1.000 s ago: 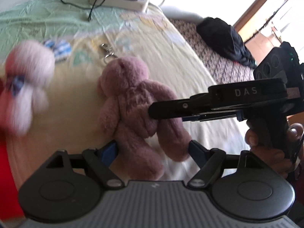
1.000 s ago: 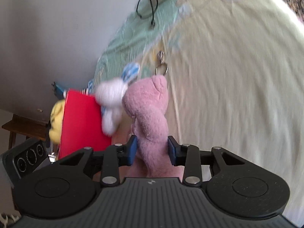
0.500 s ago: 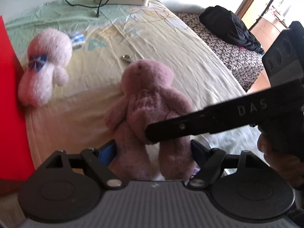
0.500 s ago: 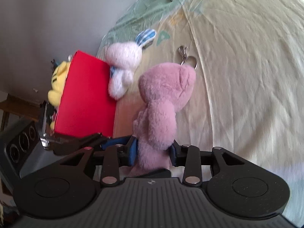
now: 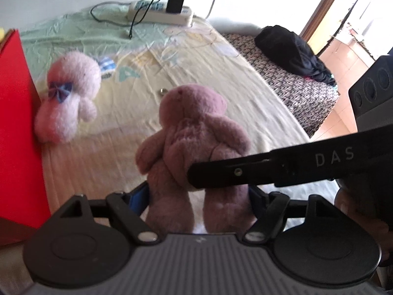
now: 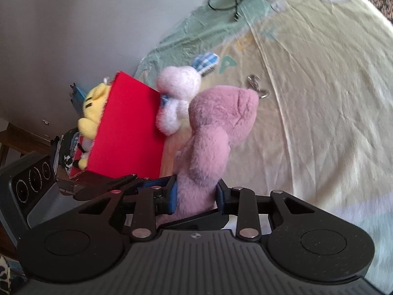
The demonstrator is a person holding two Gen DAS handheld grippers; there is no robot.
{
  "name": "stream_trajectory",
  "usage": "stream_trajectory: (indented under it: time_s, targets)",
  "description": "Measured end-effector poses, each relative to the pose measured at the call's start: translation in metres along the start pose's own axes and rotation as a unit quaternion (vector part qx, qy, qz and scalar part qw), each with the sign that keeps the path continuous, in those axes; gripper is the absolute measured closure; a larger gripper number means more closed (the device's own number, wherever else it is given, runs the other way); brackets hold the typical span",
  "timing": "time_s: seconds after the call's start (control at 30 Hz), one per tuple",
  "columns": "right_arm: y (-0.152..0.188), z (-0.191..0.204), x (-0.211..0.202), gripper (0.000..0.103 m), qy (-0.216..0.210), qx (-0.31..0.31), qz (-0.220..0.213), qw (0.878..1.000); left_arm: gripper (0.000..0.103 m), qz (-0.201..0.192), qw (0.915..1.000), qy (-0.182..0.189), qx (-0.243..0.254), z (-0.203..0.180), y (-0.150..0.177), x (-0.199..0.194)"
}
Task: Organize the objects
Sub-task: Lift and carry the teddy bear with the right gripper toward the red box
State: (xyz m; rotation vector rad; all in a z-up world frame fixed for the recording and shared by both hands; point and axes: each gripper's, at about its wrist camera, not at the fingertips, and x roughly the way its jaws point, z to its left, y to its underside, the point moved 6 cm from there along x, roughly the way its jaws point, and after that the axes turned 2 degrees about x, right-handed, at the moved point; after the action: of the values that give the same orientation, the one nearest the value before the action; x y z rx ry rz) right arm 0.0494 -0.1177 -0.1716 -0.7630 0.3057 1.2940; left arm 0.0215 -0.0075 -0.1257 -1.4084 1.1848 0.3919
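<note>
Teddy bear (image 6: pixel 208 145), mauve and fuzzy, sits upright between my right gripper (image 6: pixel 195 195), whose blue-padded fingers (image 6: pixel 173 196) are pressed into its lower body from both sides. My left gripper (image 5: pixel 200 198) has its fingers on either side of the bear's legs (image 5: pixel 196 147); they are spread wide and close to the plush, but I cannot tell whether they press on it. The bear's keyring (image 6: pixel 256 88) trails off its head onto the bedsheet (image 6: pixel 319 98). Just beyond the bear, a pale pink plush (image 5: pixel 67 103) with a blue bow leans against the side of a red box (image 6: pixel 127 127). A yellow plush (image 6: pixel 92 109) pokes out of that box. At the far end of the bed lies a power strip (image 5: pixel 159 12) with a black plug and a cable. Off to the side, dark clothes (image 5: pixel 292 49) are piled on a patterned mattress (image 5: pixel 294 91).
</note>
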Motion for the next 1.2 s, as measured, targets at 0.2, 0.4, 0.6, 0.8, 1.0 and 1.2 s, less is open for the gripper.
stream_trajectory:
  time_s: [0.2,0.4,0.6,0.8,1.0,1.2]
  targets:
    - [0.011,0.032,-0.012,0.070,0.015,-0.014,-0.039,0.999,0.026,-0.024,0.9993,0.020,0.021,0.001,0.000,-0.034]
    - [0.023,0.078,-0.018,0.070,0.032,-0.025,-0.089,0.995,0.026,-0.057,0.9959,0.038,0.058,0.012,0.004,-0.080]
    - [0.029,0.136,-0.011,0.070,0.044,-0.062,-0.133,0.988,0.026,-0.096,0.9913,0.054,0.072,0.039,0.008,-0.129]
    - [0.027,0.187,-0.002,0.070,0.038,-0.104,-0.170,0.979,0.026,-0.142,0.9855,0.056,0.075,0.070,0.007,-0.178]
    - [0.019,0.233,0.016,0.070,0.022,-0.151,-0.190,0.970,0.026,-0.189,0.9787,0.036,0.071,0.102,0.003,-0.221]
    - [0.008,0.276,0.039,0.070,0.000,-0.204,-0.190,0.960,0.026,-0.235,0.9713,0.009,0.038,0.137,0.001,-0.251]
